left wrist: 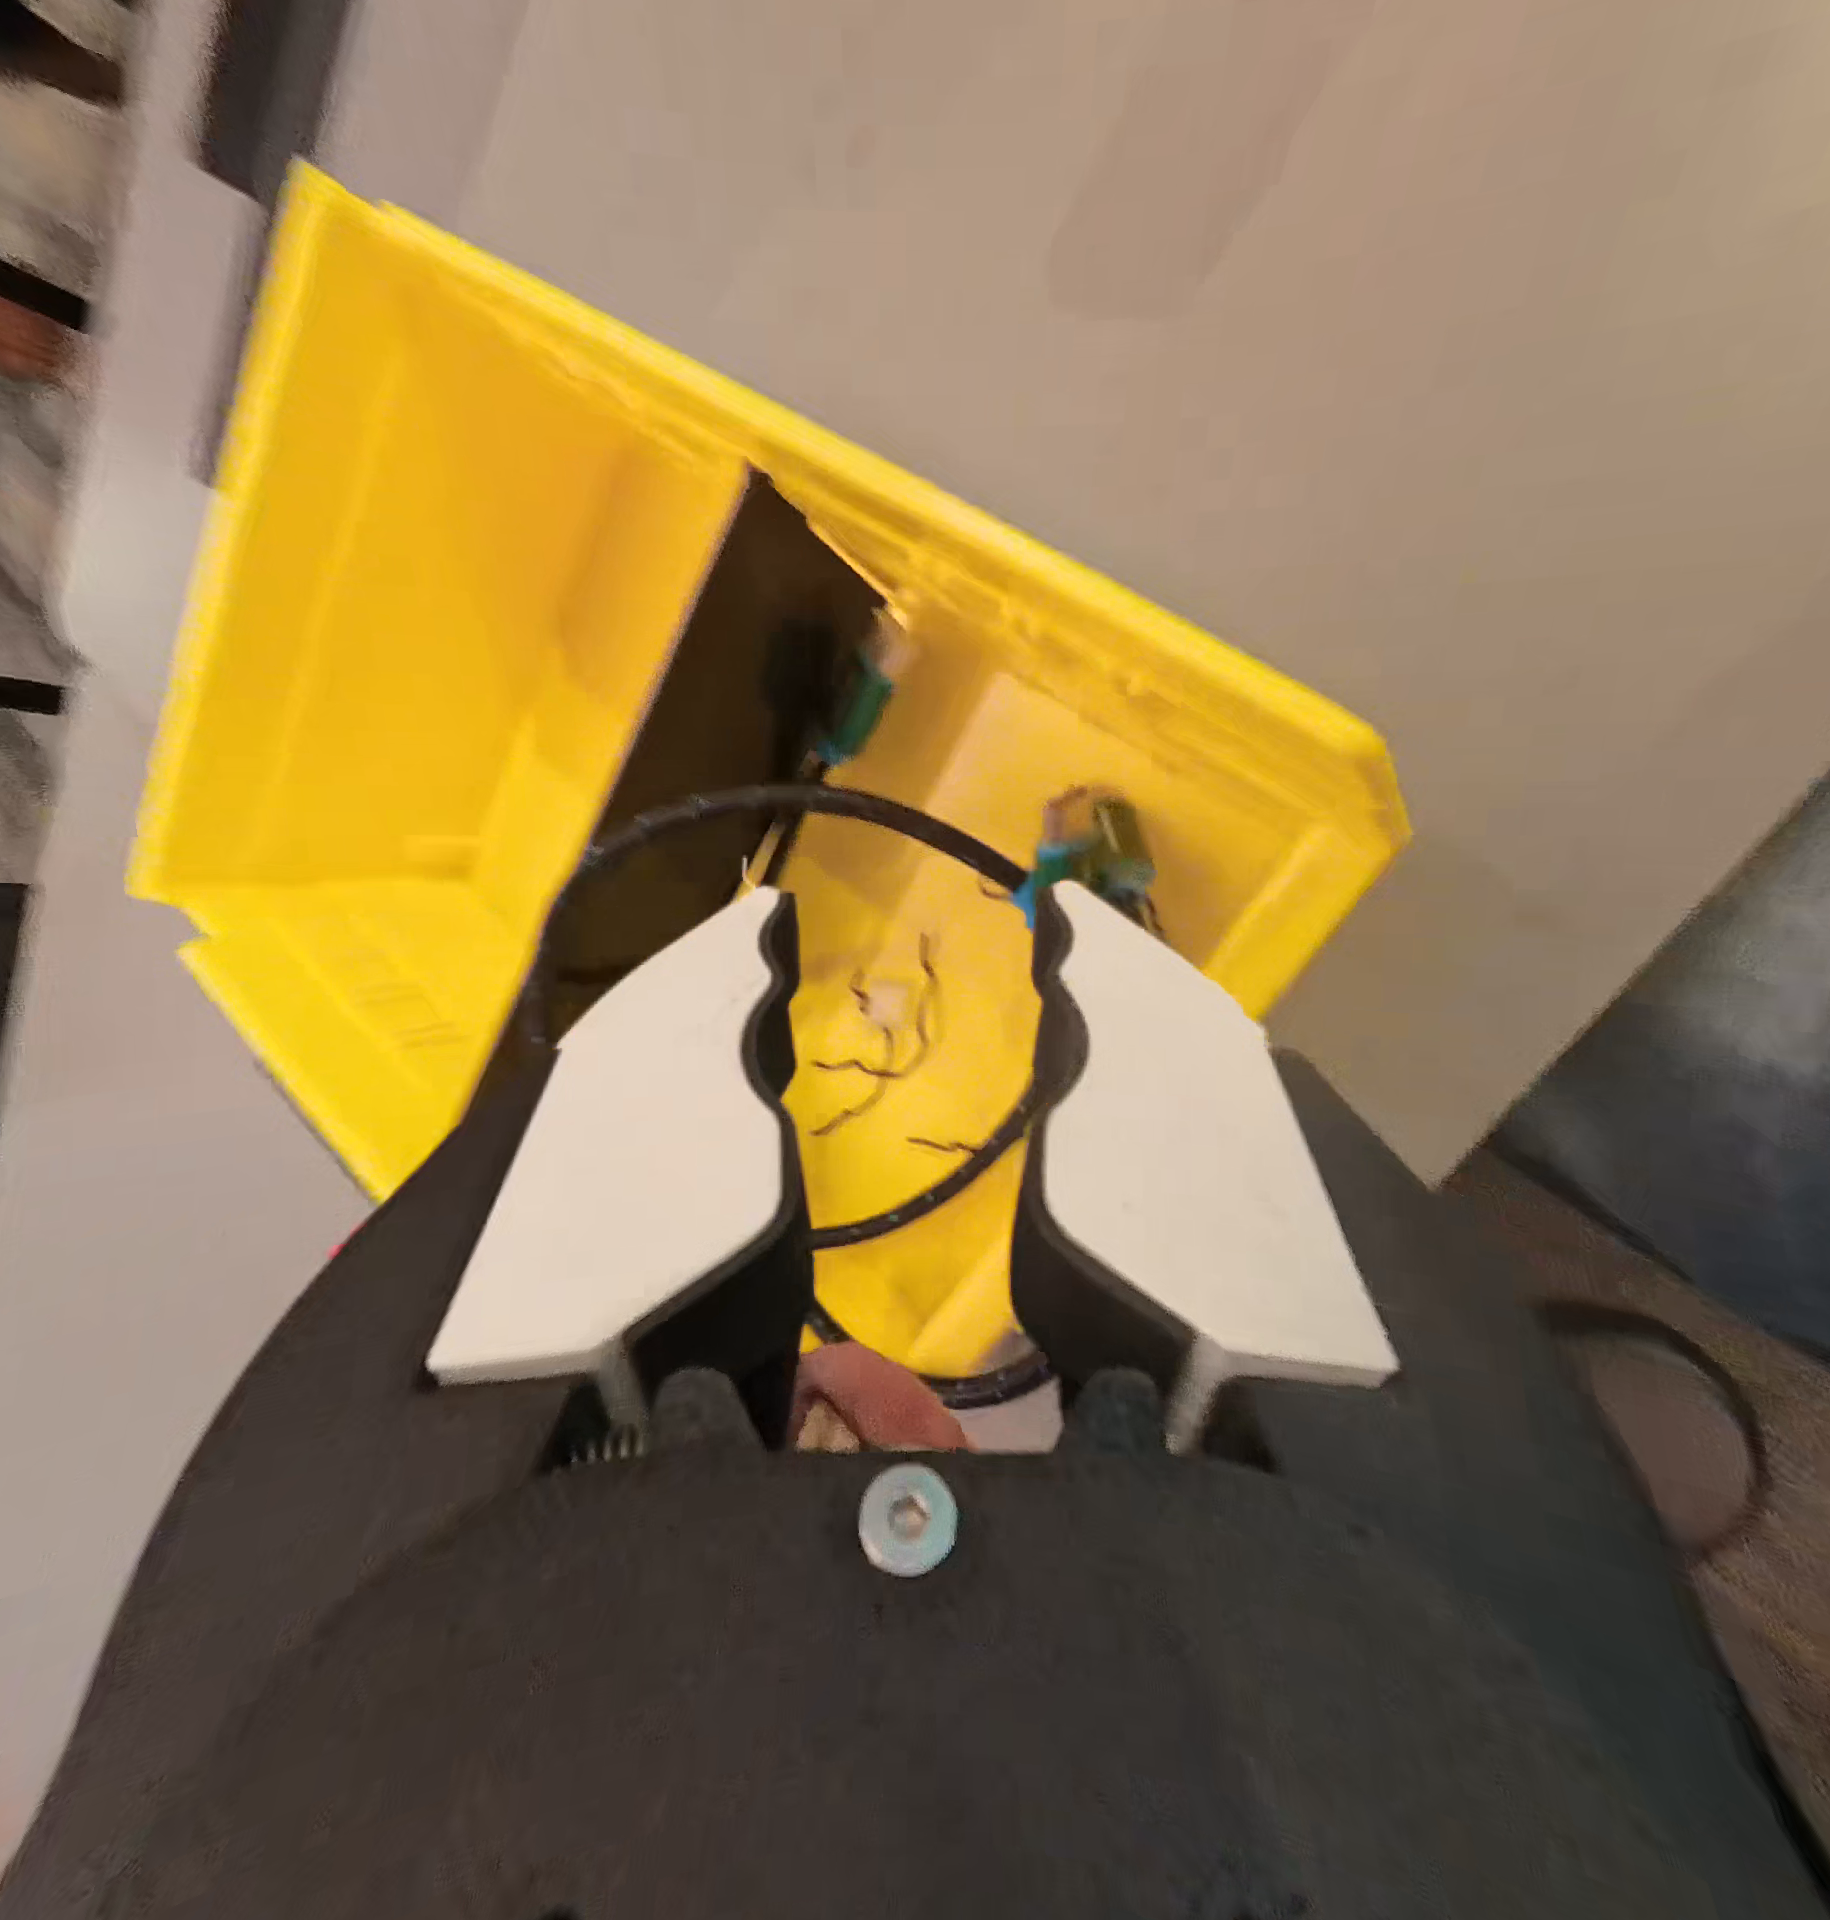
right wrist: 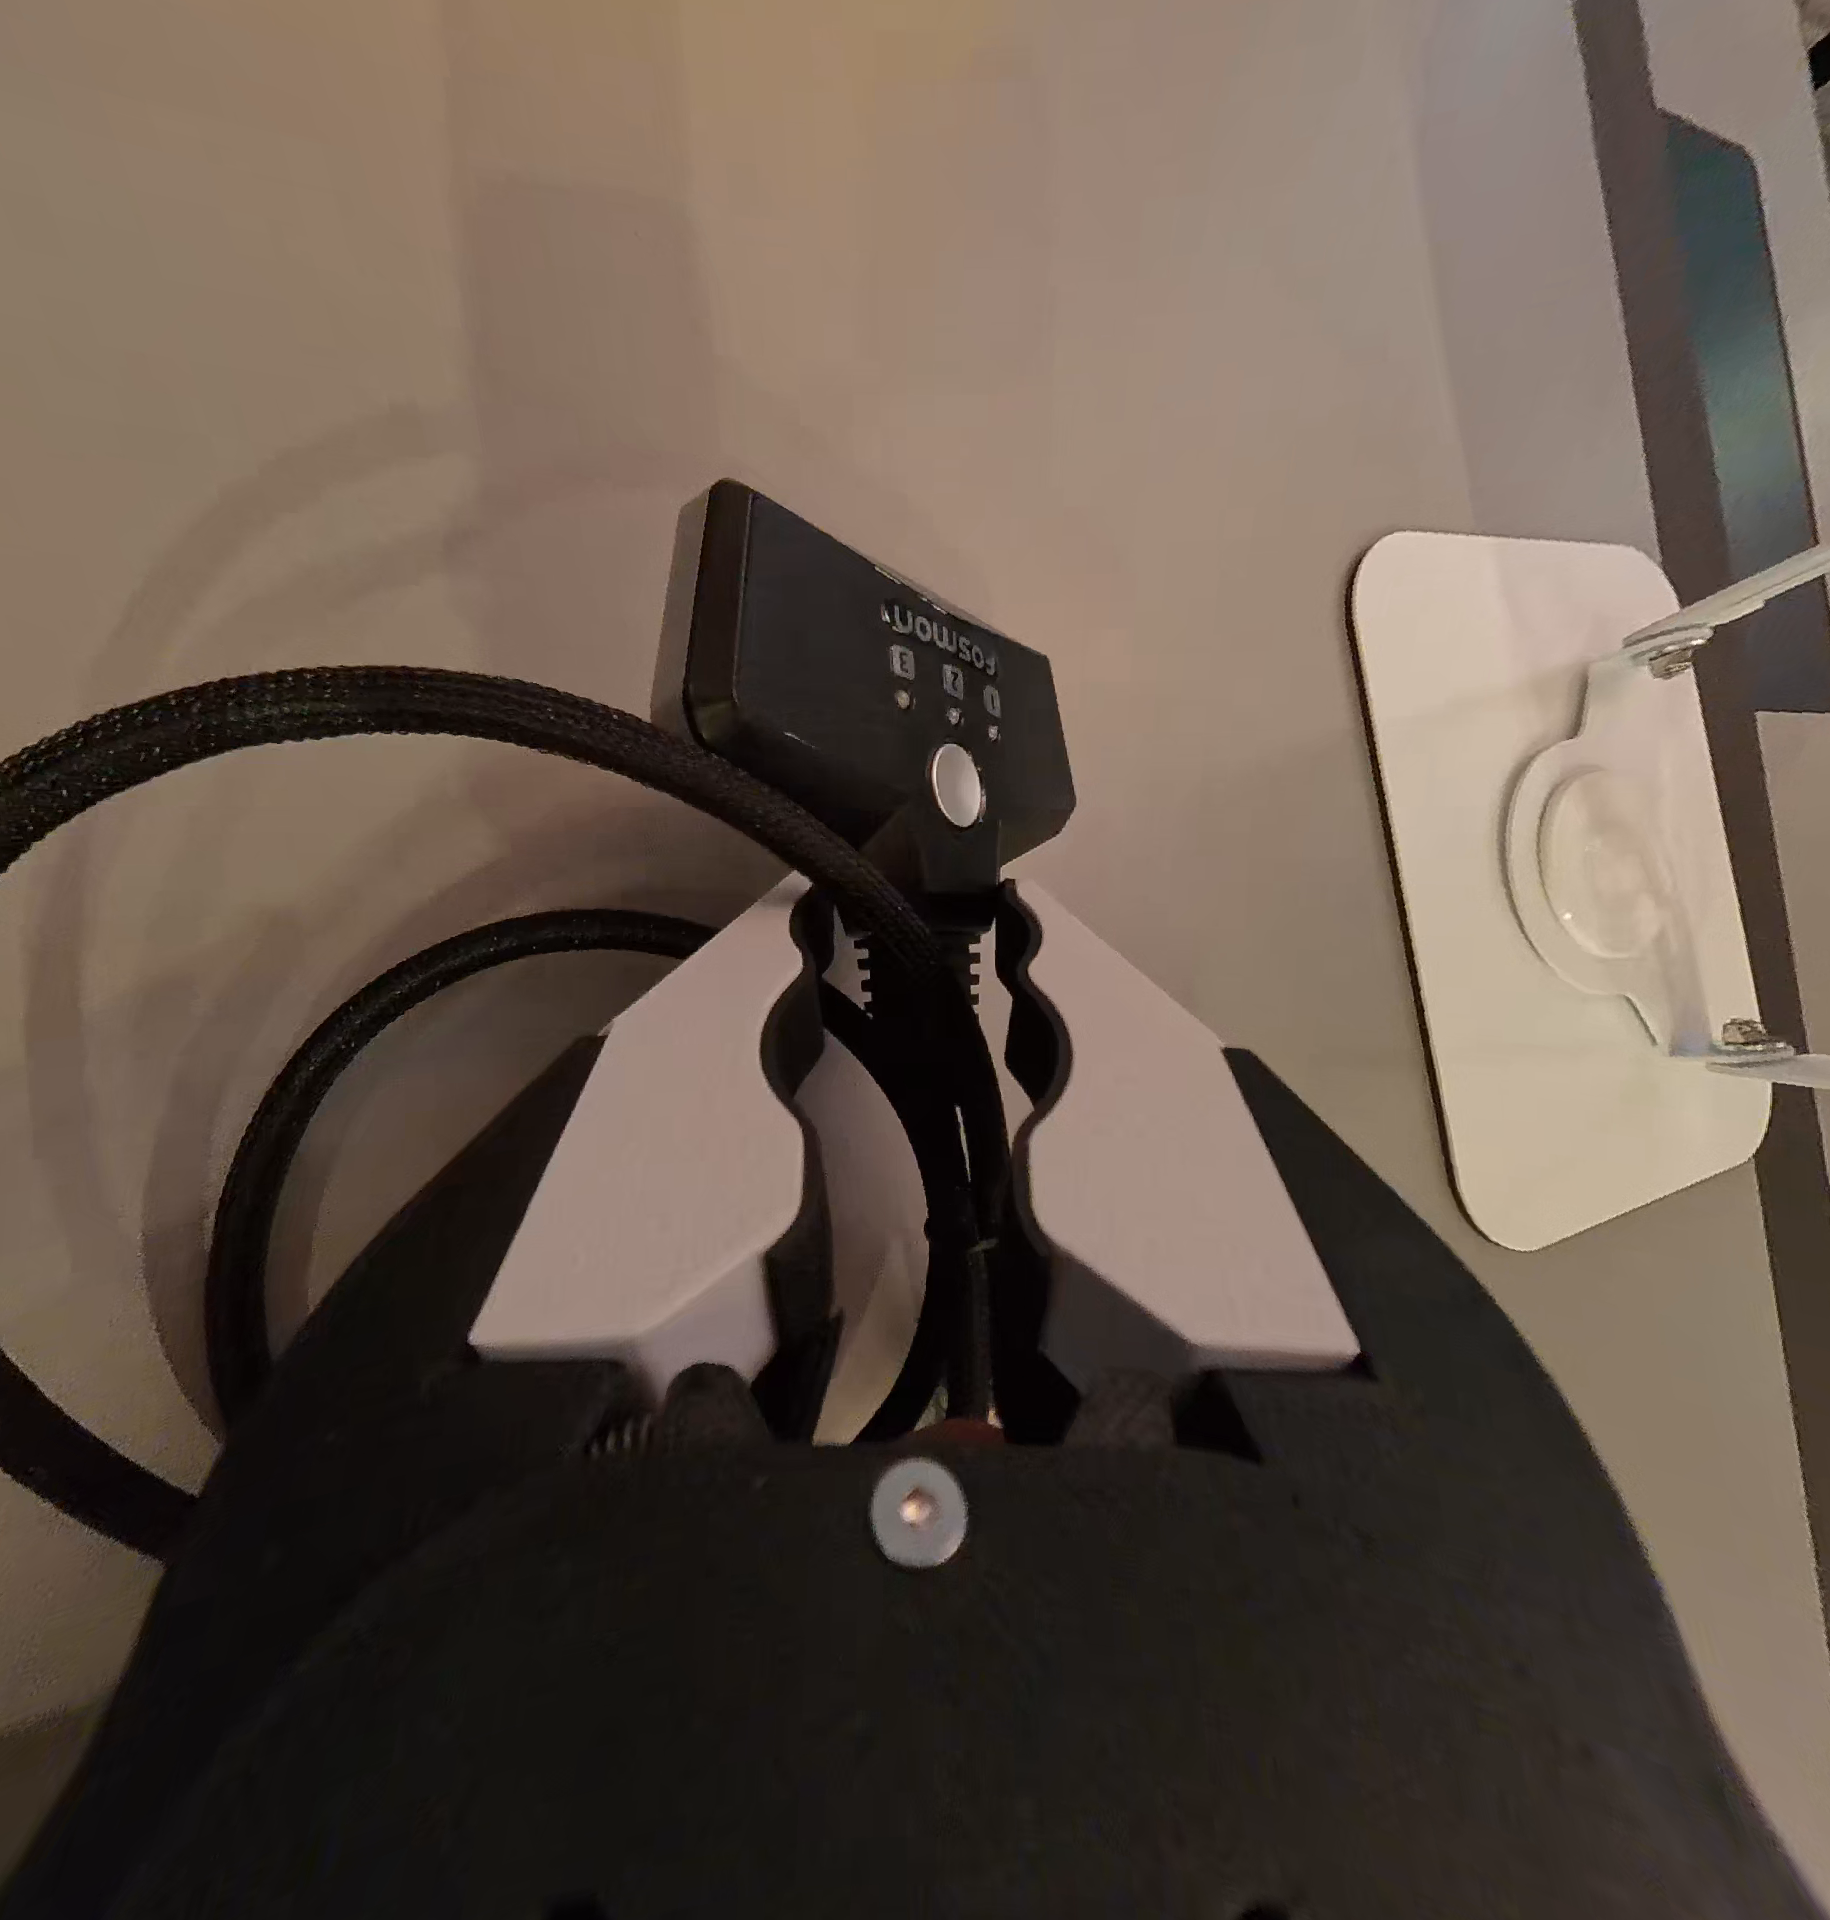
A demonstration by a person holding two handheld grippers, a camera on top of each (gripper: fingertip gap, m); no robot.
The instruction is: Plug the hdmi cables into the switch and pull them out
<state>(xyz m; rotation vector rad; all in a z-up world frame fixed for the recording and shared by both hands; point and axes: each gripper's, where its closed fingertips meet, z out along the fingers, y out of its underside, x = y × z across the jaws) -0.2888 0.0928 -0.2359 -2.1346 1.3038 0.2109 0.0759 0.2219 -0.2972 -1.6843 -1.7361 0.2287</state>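
At frame centre, the right gripper clamps the switch's pigtail; the left gripper, agape over the yellow bin, likely fetches a cable next.

Yellow bin — smooth glossy plastic; switch in brushed dark finish with a shiny metal button; cables — black woven braid.

A pale beige desk under warm, dim light, with a white plate bearing a clear mount near its right edge, a dark panel beyond, and dark mottled floor beside the desk.
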